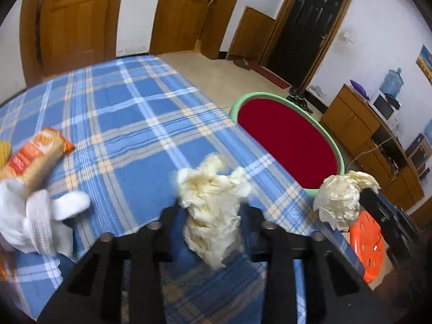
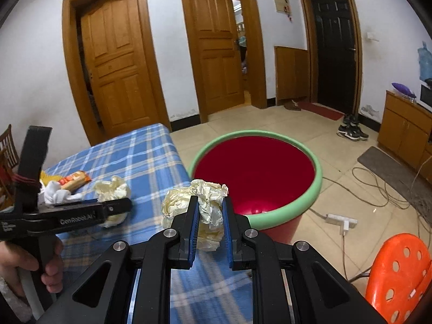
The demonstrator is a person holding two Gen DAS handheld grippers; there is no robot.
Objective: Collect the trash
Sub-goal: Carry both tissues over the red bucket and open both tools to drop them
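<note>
In the left wrist view my left gripper (image 1: pixel 213 216) is shut on a crumpled pale-yellow paper wad (image 1: pixel 213 199) just above the blue plaid tablecloth (image 1: pixel 129 118). My right gripper (image 2: pixel 211 210) is shut on a second crumpled wad (image 2: pixel 208 202), pinched between its blue pads near the table's edge. The red basin with a green rim (image 2: pixel 318 178) stands on the floor just beyond that edge. From the right wrist view the left gripper (image 2: pixel 122 206) shows side-on with its wad (image 2: pixel 113 189). The right gripper (image 1: pixel 363 190) and its wad (image 1: pixel 337 197) appear at the right of the left wrist view.
An orange snack wrapper (image 1: pixel 37 154) and a white cloth (image 1: pixel 35 216) lie at the table's left. A person's hand (image 2: pixel 27 267) grips the left handle. An orange perforated stool (image 2: pixel 399 270) stands to the right; a power strip (image 2: pixel 340 220) and cables lie on the tile floor.
</note>
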